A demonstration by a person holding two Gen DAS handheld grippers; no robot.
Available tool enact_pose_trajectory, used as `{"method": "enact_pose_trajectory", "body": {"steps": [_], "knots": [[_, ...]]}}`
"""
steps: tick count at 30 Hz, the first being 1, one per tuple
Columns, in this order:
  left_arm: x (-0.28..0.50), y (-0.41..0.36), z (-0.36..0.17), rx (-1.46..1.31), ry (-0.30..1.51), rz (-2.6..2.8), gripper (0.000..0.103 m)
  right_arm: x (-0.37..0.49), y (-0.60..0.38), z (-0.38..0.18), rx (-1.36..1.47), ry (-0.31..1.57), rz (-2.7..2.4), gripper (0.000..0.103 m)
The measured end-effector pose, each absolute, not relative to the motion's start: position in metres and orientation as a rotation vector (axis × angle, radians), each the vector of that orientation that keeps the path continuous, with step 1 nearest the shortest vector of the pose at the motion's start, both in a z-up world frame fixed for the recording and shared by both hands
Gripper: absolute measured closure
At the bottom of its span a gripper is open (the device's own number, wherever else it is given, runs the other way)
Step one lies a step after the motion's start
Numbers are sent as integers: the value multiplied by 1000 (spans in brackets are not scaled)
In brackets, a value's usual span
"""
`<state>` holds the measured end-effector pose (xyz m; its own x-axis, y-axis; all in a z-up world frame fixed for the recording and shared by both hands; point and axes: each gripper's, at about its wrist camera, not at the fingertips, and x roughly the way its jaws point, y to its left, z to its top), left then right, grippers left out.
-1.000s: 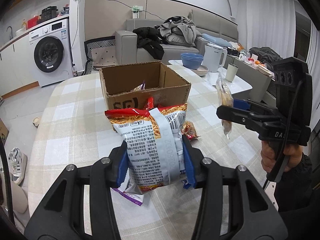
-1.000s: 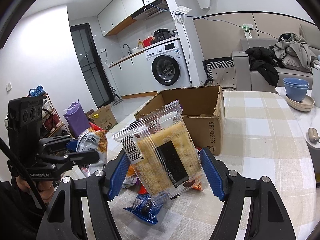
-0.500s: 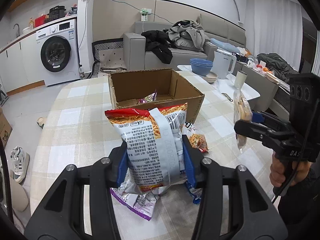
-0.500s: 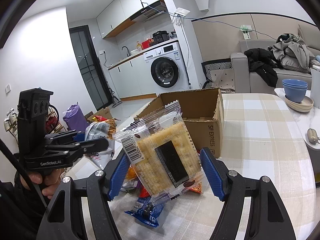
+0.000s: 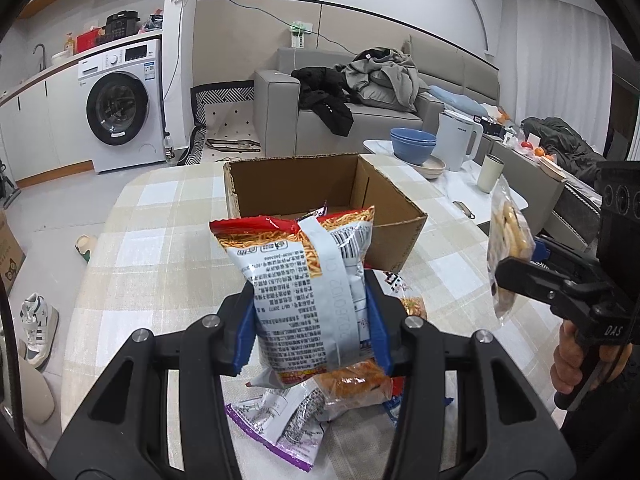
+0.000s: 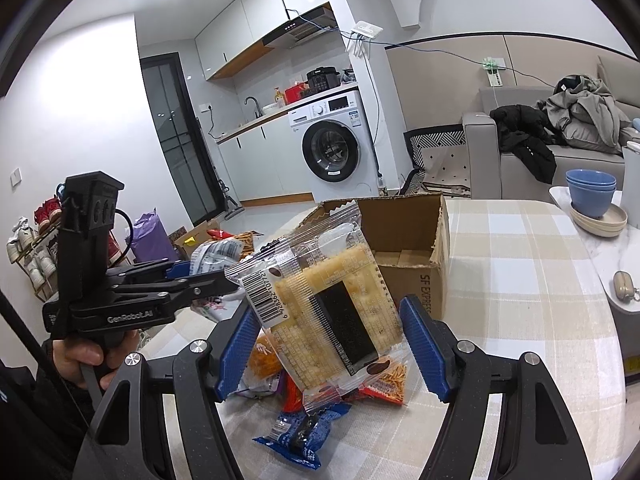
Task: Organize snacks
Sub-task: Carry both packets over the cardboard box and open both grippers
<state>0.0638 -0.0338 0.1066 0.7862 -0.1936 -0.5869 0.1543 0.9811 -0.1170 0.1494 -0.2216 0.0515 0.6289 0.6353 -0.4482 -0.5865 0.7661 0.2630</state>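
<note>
1. Since a second ago, the left gripper has carried its noodle-snack bag across the table toward the cardboard box; in its view the box's open top now shows more fully, and the purple snack packet on the table has come into sight below. The right gripper has kept its place.
2. Left jaws are clamped on the noodle-snack bag, pads pinching its sides. Right jaws are closed on the clear rice-cracker packet, whose film crumples against the blue pads.
3. Both packets hang in the air above the checked tablecloth, on the near side of the box, over the loose snacks.
4. Risks, as I judge them: the bag's air cushion could let it squirm out of the pinch; the box's near wall could catch a bottom edge; both grippers converging on one opening could collide.
5. The noodle-snack bag stands upright, long axis vertical, red top seam upward, back panel facing the camera. The cracker packet also stands on end, tilted, its top leaning left.
</note>
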Motion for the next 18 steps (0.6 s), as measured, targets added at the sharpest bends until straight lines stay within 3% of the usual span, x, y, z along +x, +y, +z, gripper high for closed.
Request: {"method": "enact_pose_trajectory", "body": {"steps": [18], "knots": [[116,-22,113,-95,625,-182,59,152,-222,71,215,515,739,31]]}}
